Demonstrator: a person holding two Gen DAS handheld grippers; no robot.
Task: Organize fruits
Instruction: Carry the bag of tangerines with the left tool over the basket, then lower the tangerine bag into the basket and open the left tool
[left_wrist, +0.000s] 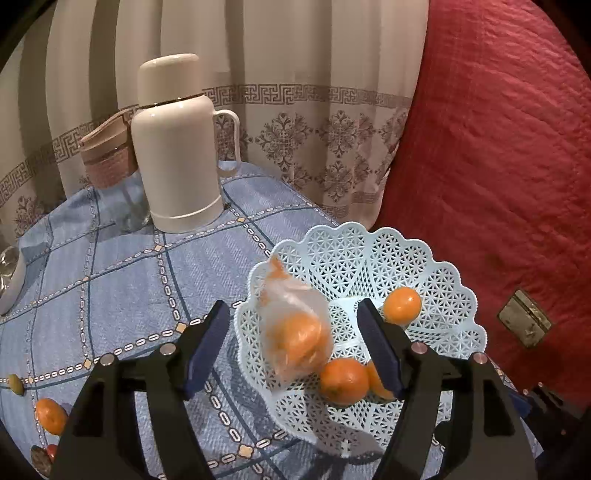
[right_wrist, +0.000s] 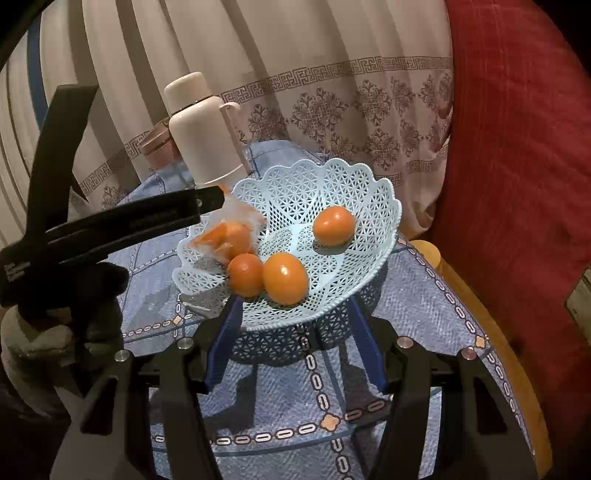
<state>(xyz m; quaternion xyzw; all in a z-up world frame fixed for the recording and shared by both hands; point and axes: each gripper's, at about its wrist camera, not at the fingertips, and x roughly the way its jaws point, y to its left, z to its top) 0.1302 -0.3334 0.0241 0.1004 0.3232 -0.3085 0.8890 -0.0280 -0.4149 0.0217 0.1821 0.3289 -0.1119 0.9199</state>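
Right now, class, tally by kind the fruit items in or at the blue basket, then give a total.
Loose oranges: 3
Plastic bag of orange fruit: 1
Total: 4

Pretty tight around the basket (right_wrist: 325, 192): its tall lacy rim walls in everything but the top, so straight down from above is the way in. Thermos (right_wrist: 207, 147) sits just beyond at 11 o'clock, curtain (right_wrist: 332, 92) behind at 12, red cushion (right_wrist: 517, 166) crowding 3. Open tablecloth (left_wrist: 122, 280) at 9 has plenty of room.
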